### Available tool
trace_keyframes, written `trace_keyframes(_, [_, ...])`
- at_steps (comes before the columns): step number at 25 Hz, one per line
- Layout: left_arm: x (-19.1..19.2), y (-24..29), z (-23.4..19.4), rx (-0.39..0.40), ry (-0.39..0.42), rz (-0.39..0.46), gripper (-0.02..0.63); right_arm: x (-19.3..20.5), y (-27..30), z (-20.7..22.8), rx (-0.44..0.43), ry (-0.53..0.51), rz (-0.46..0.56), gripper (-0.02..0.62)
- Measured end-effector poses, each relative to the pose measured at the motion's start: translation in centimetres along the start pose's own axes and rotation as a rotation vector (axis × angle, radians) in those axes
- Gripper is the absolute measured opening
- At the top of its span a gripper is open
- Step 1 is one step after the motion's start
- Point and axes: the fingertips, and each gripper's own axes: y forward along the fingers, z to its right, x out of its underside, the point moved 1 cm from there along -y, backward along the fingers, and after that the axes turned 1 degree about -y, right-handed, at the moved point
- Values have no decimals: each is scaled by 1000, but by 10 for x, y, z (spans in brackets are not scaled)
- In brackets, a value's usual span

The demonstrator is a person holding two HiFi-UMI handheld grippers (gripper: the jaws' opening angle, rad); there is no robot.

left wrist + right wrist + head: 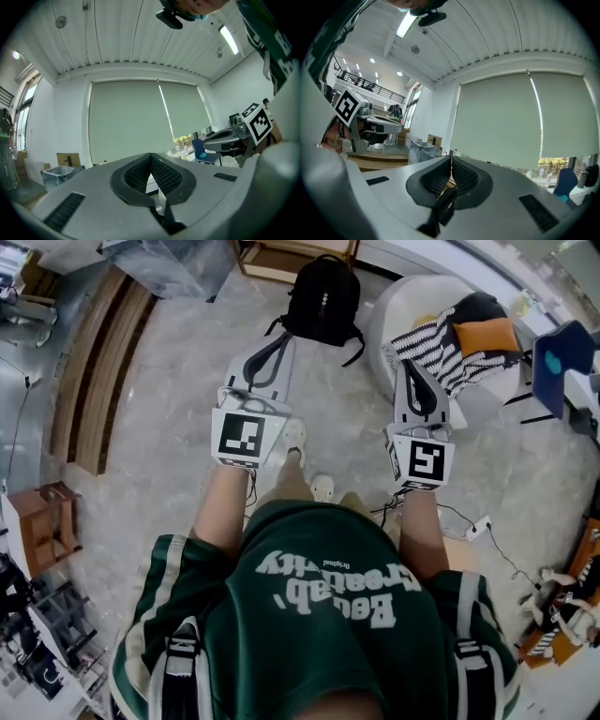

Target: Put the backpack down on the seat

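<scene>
Black backpack [323, 298] slumps on the floor at twelve o'clock, white seat [398, 307] at one; left hand-held gripper [283, 341] and right hand-held gripper [411, 367] both pressed together, empty; spread one wide before reaching for its top, I'd say.

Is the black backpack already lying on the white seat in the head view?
No, the backpack rests on the floor, just left of the white seat.

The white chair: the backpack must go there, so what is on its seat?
A striped blanket and an orange cushion lie on the white chair; the seat under them is hidden.
</scene>
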Motion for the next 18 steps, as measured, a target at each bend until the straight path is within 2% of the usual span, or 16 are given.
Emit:
trace_keyframes(4, [14, 44, -39, 31, 6, -10, 18, -1, 55, 1, 4, -7, -14, 34])
trace_keyframes(9, [18, 99, -94, 56, 52, -2, 18, -8, 123, 6, 21, -8, -22, 34])
trace_keyframes(13, [31, 130, -134, 73, 39, -12, 18, -9, 174, -1, 24, -37, -40, 34])
trace_keyframes(18, [50, 152, -170, 106, 1, -13, 18, -3, 218, -9, 47, -14, -60, 34])
